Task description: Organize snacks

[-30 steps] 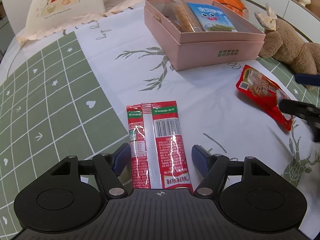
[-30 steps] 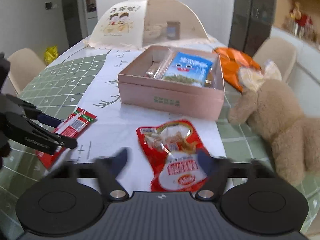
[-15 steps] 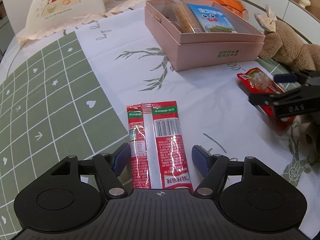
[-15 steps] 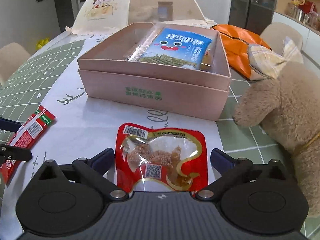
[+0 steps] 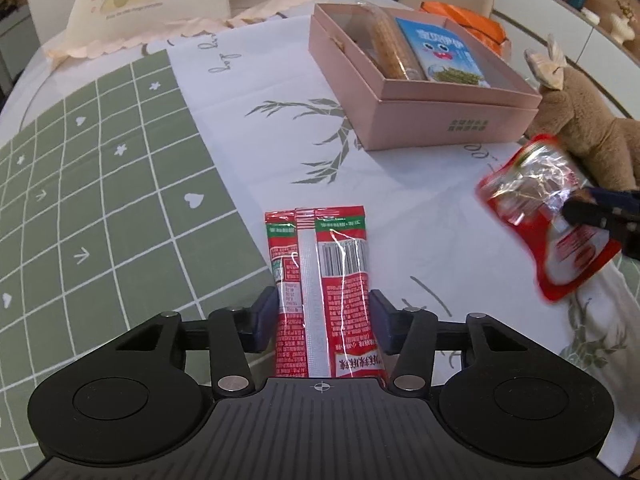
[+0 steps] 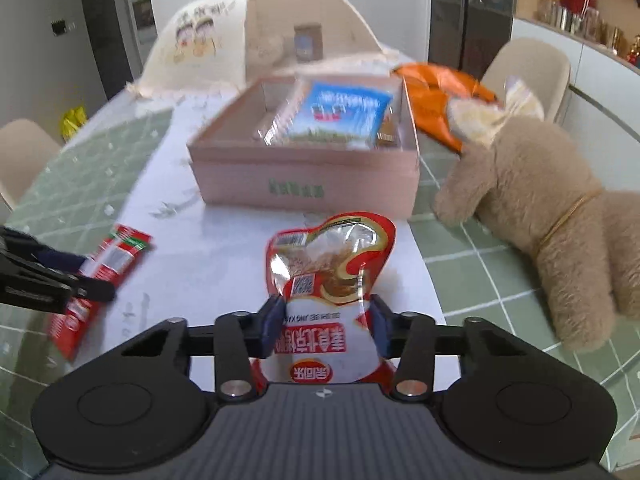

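A second ago both grippers stood wide around packets lying flat on the surface in front of the pink box point(image 5: 424, 92); now both are closing. The right gripper point(image 6: 326, 326) is closed on the lower part of the red pouch point(image 6: 332, 264), its pads pressed into the sides, and the pouch is lifted off the surface, standing upright just in front of the box's near wall; in the left view it is seen tilted in the air to the right of the box. The left gripper point(image 5: 324, 320) is narrowed to the edges of the flat red packet point(image 5: 320, 264), which lies on the surface well in front of the box; whether the pads grip it cannot be told. The box already holds a blue packet point(image 5: 438, 54) and a biscuit roll point(image 5: 390, 46). The pouch is judged ready to be carried into the box, with the flat packet to follow.
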Motion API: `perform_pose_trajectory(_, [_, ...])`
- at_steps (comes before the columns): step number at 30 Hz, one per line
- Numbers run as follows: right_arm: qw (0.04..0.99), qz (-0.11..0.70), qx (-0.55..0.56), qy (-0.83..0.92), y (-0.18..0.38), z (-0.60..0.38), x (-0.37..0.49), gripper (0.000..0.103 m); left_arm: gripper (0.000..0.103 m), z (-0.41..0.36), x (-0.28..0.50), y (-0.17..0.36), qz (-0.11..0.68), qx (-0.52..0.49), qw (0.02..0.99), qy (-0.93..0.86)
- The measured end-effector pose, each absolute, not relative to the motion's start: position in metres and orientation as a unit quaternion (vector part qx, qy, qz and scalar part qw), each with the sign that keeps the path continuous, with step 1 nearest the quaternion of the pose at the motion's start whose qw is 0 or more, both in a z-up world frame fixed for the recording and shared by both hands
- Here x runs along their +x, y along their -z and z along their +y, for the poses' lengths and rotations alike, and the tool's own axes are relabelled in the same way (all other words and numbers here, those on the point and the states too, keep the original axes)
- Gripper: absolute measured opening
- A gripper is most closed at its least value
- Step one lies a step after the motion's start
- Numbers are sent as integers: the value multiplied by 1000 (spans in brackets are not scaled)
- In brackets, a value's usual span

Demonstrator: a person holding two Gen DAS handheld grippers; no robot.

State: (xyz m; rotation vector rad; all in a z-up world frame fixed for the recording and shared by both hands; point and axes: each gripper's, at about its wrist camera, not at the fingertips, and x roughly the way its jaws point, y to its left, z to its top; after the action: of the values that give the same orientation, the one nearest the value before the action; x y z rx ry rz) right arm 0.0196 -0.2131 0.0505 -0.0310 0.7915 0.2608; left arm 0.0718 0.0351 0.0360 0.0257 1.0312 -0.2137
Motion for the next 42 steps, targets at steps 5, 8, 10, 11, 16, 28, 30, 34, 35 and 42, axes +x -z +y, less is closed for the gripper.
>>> perform_pose_trajectory(5, [918,374,-30,-133,-60,-210,19,22,52,31,67,-37,490,15,865,109])
perform_pose_trajectory(8, [905,397,-27,-150,-51,-208,23,30,53,30,67,-35,493,19,863,107])
perform_pose_trajectory(10, [894,414,-17,-169,-44,-206,23,66,53,30,67,-35,494,19,863,106])
perform_pose_trajectory(11, [895,411,-17,-173,-40,-204,21,81,54,29,67,-35,494,21,863,106])
perform_pose_trajectory(16, [891,414,-48,-180,-19,-189,21,84,58,25,66,-34,492,34,863,109])
perform_pose_trajectory(28, [895,402,-73,-177,-4,-157,35,102,60,23,65,-33,490,40,864,108])
perform_pose_trajectory(30, [893,404,-78,-181,-12,-160,36,78,60,23,65,-33,489,41,864,108])
perform_pose_trajectory(34, [892,402,-90,-189,-31,-165,27,57,62,21,63,-32,486,50,865,111])
perform_pose_trajectory(35, [893,399,-88,-189,-35,-166,25,53,62,20,63,-32,485,52,866,112])
perform_pose_trajectory(42, [909,376,-49,-173,-64,-187,14,33,62,20,63,-32,484,52,866,112])
